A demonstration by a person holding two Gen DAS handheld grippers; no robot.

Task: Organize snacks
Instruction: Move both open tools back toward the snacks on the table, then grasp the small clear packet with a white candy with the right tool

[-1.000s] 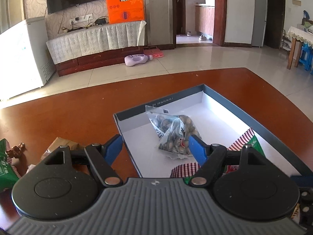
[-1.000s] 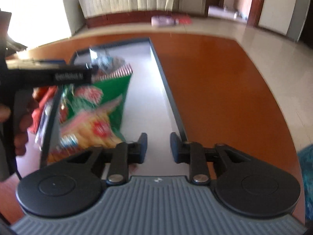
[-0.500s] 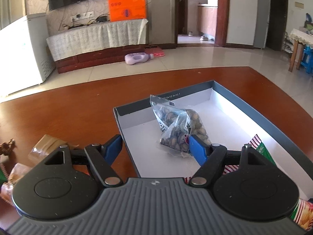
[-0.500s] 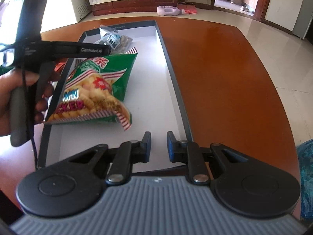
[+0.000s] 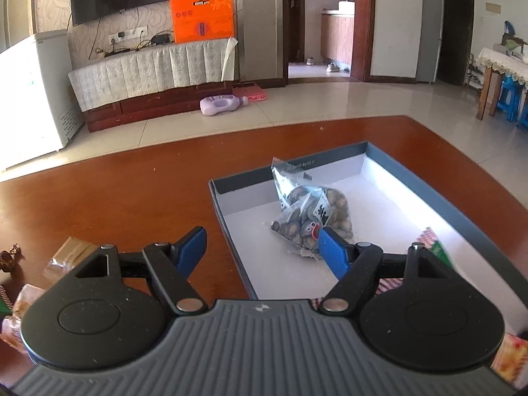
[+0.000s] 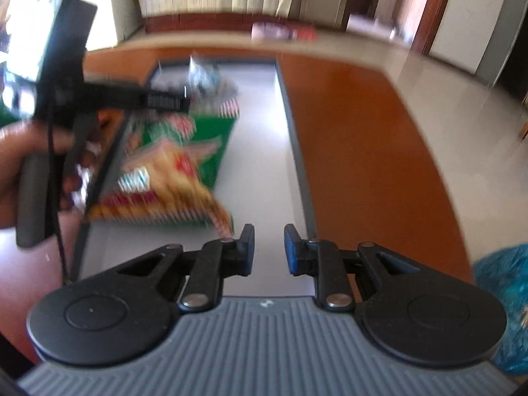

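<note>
Table [image 5: 132, 181]: reddish-brown polished wood, rounded far edge, carrying all items below.

Box [image 5: 425, 184]: shallow, grey-walled, white floor, open top; sits on the table toward the right in the left wrist view.

Clear bag of nuts [image 5: 313, 214]: transparent packet with dark brown contents and a printed label; lies on the box floor near its far end.

Green snack bag [image 6: 178, 161]: green with red-and-white striped ends and a yellow snack picture; lies inside the box along its left wall, nearer than the clear bag. Blurred in the right wrist view; only a striped corner shows in the left wrist view.

Loose wrapped snacks [image 5: 69, 254]: a tan packet and other small wrappers on the table left of the box, outside it.

Left gripper [image 5: 260, 247]: jaws wide apart, nothing between them; hovers over the near left corner of the box. Held by a hand [image 6: 19, 165].

Right gripper [image 6: 269, 247]: jaws a small gap apart and just been opening, empty; above the near end of the box floor, beside the green snack bag's corner, not touching it.

Blue plastic bag [image 6: 501, 297]: at the right edge, blurred.
</note>
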